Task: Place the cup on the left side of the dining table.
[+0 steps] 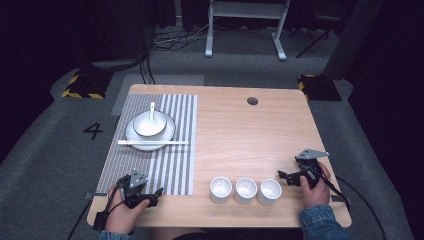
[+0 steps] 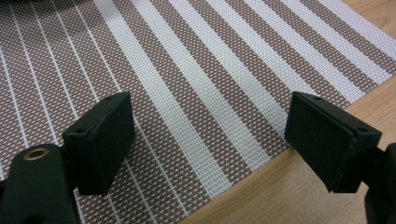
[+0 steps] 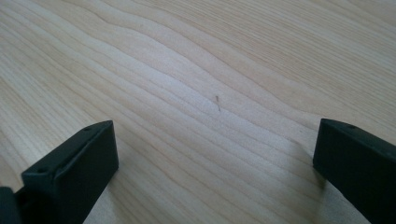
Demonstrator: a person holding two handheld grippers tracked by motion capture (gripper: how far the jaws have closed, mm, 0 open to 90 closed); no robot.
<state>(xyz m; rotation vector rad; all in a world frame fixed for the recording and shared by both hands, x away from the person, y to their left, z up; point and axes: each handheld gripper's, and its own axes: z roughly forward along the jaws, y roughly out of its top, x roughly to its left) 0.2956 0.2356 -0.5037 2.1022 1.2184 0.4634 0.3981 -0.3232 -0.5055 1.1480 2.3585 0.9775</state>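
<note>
— While both rest near the table (image 1: 260, 135) edge, how do jaws stand?
— L gripper (image 2: 210, 140) jaws wide apart over striped placemat (image 2: 187, 70) corner. R gripper (image 3: 215, 158) jaws apart w/ bare wood between; three white cups (image 1: 245, 190) just beside it.

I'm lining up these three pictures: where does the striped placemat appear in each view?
High view: the striped placemat covers the table's left part, under the plate, with the left gripper at its near edge.
Left gripper view: it spreads behind both black fingers; bare wood at lower right.
Right gripper view: not in it; bare wood between the right gripper's fingers.
Shared landmark: the wooden tabletop.
</note>
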